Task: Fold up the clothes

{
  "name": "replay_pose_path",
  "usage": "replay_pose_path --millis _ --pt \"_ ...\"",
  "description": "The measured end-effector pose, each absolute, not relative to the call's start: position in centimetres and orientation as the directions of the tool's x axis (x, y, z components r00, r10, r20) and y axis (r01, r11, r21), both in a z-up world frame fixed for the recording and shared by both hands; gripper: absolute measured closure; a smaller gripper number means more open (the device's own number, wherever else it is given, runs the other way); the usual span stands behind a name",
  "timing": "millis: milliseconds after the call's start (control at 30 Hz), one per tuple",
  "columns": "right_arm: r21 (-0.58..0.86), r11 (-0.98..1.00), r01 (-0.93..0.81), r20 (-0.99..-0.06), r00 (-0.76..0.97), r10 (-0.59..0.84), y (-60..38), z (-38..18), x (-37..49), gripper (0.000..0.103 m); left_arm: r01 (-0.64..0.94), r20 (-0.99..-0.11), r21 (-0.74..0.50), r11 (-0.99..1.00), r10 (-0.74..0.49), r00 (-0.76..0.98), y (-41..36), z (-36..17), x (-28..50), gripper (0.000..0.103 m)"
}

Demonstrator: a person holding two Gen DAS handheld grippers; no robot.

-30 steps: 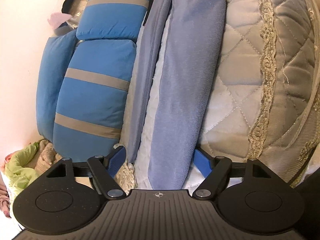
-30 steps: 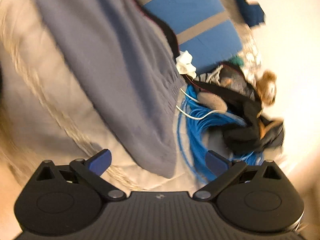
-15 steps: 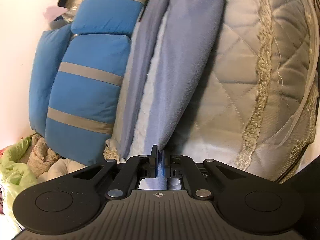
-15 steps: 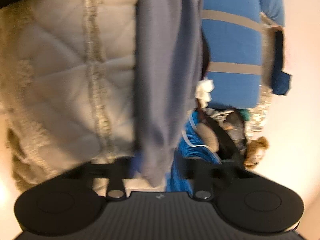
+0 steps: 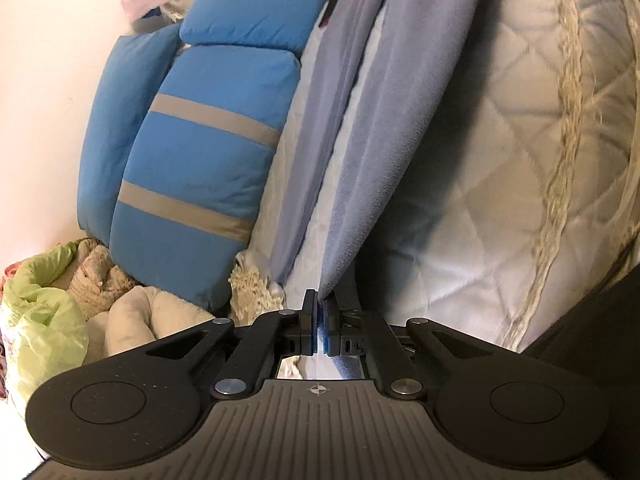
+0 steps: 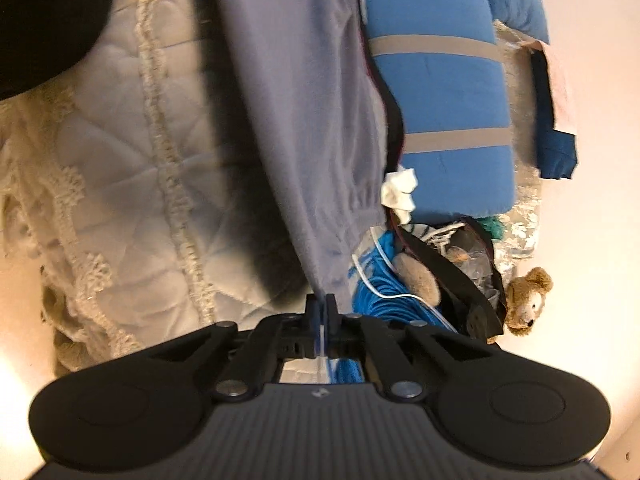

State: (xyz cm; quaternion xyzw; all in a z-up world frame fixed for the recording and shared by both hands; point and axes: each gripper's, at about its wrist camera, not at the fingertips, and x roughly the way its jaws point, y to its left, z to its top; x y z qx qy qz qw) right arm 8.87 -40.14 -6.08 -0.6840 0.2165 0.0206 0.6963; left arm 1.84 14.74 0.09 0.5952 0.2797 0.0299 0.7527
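Note:
A long grey-lilac garment point(image 5: 384, 152) lies stretched over a quilted cream bedspread point(image 5: 520, 160). In the left wrist view my left gripper point(image 5: 319, 312) is shut on the near tip of one of its legs, the cloth pinched between the blue pads. A second leg point(image 5: 316, 132) lies just left of it. In the right wrist view the same garment point(image 6: 304, 112) shows its gathered waistband, and my right gripper point(image 6: 321, 312) is shut on the cloth's near corner. The fabric rises a little off the bed at both grips.
A blue pillow with grey stripes point(image 5: 200, 140) lies beside the garment. A green bag point(image 5: 40, 300) and cream plush items point(image 5: 132, 316) sit at the left. A blue cable coil point(image 6: 384, 292), a black strap point(image 6: 448, 276) and a small teddy bear point(image 6: 524, 300) crowd the right side.
Both grippers went from open to shut on the garment's ends. The left one has lifted slightly with the leg tip. The right view rolled, and the garment now runs straight up from its pads.

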Motion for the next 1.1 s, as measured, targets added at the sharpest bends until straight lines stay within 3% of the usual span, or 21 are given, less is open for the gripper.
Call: replay_pose_path --millis 400,500,533,600,700,733,833,933,1000,1100 --pt "-0.891 0.138 -0.432 -0.453 0.831 -0.322 -41.1 -7.8 7.7 0.103 0.356 -0.471 0.871 0.338 0.372 0.8 15.2 0.2 1.7 0.098" --pt "-0.89 0.146 -0.432 -0.456 0.827 -0.328 -41.2 -7.8 7.2 0.079 0.392 -0.525 0.843 0.369 0.402 0.75 15.5 0.3 2.2 0.093" --pt "-0.893 0.149 -0.424 -0.45 0.832 -0.325 -41.2 -7.7 7.0 0.065 0.393 -0.532 0.838 0.378 0.405 0.744 15.6 0.5 2.2 0.089" --pt "-0.896 0.189 -0.402 -0.444 0.838 -0.319 -40.9 -7.0 6.8 0.051 0.391 -0.542 0.83 0.397 0.41 0.733 16.0 0.9 2.1 0.063" --pt "-0.894 0.263 -0.364 -0.436 0.843 -0.314 -40.5 -5.9 6.8 0.033 0.354 -0.553 0.808 0.471 0.399 0.732 17.2 2.5 2.1 0.042" --pt "-0.891 0.284 -0.355 -0.436 0.844 -0.313 -40.3 -5.5 6.8 0.029 0.347 -0.572 0.784 0.515 0.382 0.726 17.8 3.2 2.2 0.04" --pt "-0.88 0.342 -0.329 -0.434 0.849 -0.3 -39.6 -4.4 6.9 0.022 0.319 -0.662 0.637 0.702 0.286 0.693 20.1 5.4 2.6 0.038" --pt "-0.872 0.384 -0.303 -0.421 0.865 -0.274 -38.3 -3.3 6.8 0.012 0.263 -0.727 0.335 0.905 0.07 0.683 23.3 7.8 3.2 0.038" --pt "-0.866 0.407 -0.289 -0.411 0.876 -0.251 -37.3 -2.7 6.8 0.01 0.18 -0.719 0.117 0.977 -0.042 0.693 25.7 8.8 3.7 0.038" --pt "-0.843 0.459 -0.281 -0.411 0.887 -0.21 -35.6 -1.9 6.7 0.005 0.029 -0.693 -0.067 0.997 -0.068 0.717 29.0 8.9 5.2 0.038"
